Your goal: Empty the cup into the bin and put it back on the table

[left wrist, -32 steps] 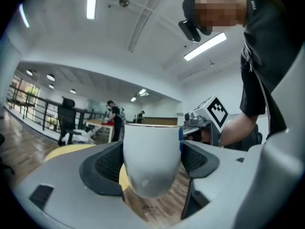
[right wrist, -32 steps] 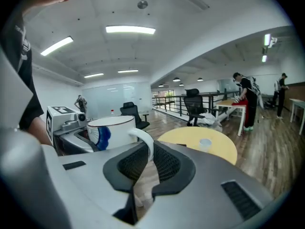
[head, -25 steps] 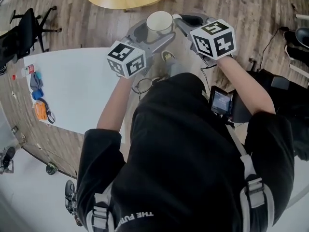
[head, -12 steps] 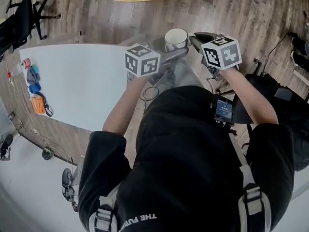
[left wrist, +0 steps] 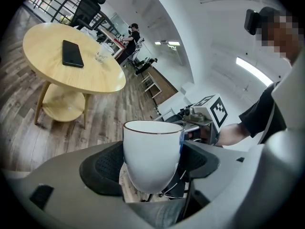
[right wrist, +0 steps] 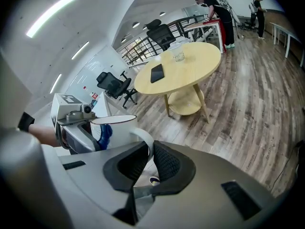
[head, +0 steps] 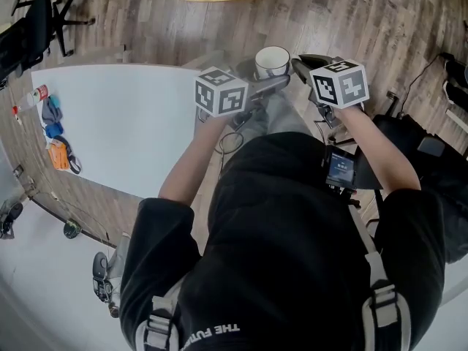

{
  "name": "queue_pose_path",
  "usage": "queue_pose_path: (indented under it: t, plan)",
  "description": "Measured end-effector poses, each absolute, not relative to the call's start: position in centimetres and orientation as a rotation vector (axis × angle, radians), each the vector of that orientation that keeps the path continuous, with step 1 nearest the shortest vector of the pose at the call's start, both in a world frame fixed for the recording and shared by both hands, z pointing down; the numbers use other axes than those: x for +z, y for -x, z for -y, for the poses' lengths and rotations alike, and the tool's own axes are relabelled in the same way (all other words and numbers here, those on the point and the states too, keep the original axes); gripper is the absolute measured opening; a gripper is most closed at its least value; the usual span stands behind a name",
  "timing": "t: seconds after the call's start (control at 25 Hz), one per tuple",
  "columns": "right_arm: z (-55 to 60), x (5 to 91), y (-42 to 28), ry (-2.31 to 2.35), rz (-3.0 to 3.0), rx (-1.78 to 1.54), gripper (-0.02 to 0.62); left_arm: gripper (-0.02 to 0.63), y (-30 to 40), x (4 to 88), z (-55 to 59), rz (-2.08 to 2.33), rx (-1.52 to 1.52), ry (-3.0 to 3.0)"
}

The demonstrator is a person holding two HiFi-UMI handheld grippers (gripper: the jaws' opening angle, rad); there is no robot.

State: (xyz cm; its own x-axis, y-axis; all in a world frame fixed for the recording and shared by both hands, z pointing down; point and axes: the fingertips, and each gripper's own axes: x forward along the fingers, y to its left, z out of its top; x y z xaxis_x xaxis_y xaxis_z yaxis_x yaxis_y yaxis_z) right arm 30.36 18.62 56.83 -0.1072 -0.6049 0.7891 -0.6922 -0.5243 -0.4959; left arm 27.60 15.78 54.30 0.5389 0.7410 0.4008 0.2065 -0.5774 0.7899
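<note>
- My L gripper (left wrist: pixel 150 165): jaws clamped on white cup (left wrist: pixel 152 149) body, cup upright.
- My R gripper (right wrist: pixel 147 160): jaws pinched on cup handle (right wrist: pixel 144 136).
- Cup held over wood floor (head: pixel 380 20), near white table (head: pixel 110 123) edge.

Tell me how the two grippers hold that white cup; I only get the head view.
Observer: The left gripper clamps the cup by its body, one finger on each side.
Operator: And the right one?
Observer: The right gripper pinches the cup's handle between its fingers.
Operator: What's ahead of them?
Observer: A round table with a dark phone and a glass on it.
</note>
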Motion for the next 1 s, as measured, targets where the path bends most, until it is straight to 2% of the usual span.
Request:
queue_pose_path:
  t: [1.0]
  plan:
    - [-19.3,55.6,-30.1,-2.078,1.478,1.714,0.046,0.370,-27.4,53.1,-16.5,-0.802,0.986,-2.093]
